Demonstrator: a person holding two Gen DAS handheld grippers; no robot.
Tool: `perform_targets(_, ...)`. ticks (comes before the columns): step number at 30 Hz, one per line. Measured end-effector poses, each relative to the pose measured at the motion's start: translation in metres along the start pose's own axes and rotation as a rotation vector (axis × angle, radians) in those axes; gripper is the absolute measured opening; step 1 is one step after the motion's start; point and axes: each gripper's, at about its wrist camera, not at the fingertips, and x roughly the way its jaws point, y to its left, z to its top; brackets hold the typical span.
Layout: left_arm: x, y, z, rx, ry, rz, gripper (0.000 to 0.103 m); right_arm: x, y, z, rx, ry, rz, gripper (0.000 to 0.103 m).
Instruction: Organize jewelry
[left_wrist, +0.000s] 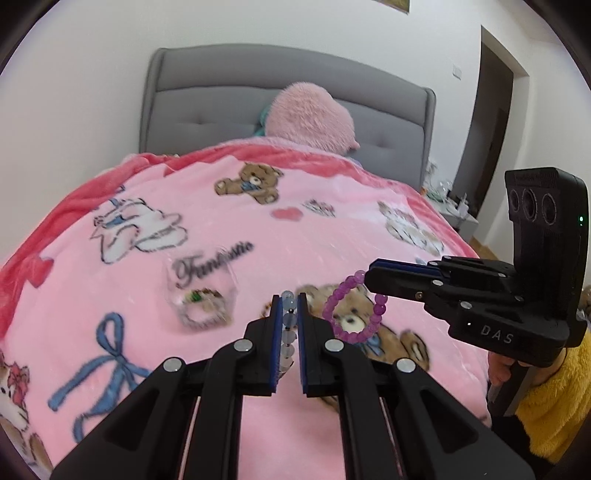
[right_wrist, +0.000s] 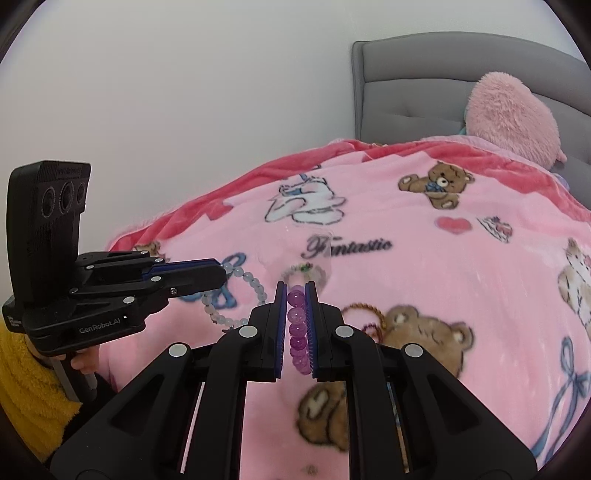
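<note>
From the left wrist view we see our left gripper with its jaws closed on a pale blue-and-white beaded bracelet, the visible run of translucent round beads lying lengthwise between the pads, pointing away from us. To the right, our right gripper holds a purple round-bead bracelet, its loop hanging down above the pink cartoon-print fleece blanket on the bed. A clear small box with a pale beaded ring inside rests on the blanket, blurred.

From the right wrist view, the purple beads run lengthwise between our closed right jaws. At left, the left gripper dangles the pale loop. A gold twisted chain lies on the blanket.
</note>
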Motion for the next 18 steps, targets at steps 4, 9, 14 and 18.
perform_targets(4,0.001,0.014,0.01,0.011,-0.053,0.04,0.008,0.011,0.004,0.019,-0.036,-0.03,-0.001,0.01)
perform_targets(9,0.018,0.036,0.026,-0.002,-0.046,0.062,0.008,0.03,0.009,0.046,-0.06,-0.055,0.027,0.01)
perform_targets(14,0.039,0.053,0.035,0.004,-0.031,0.07,0.008,0.052,0.014,0.065,-0.082,-0.072,0.049,0.01)
perform_targets(18,0.051,0.066,0.037,-0.002,-0.038,0.094,0.008,0.076,0.012,0.071,-0.07,-0.059,0.061,0.01)
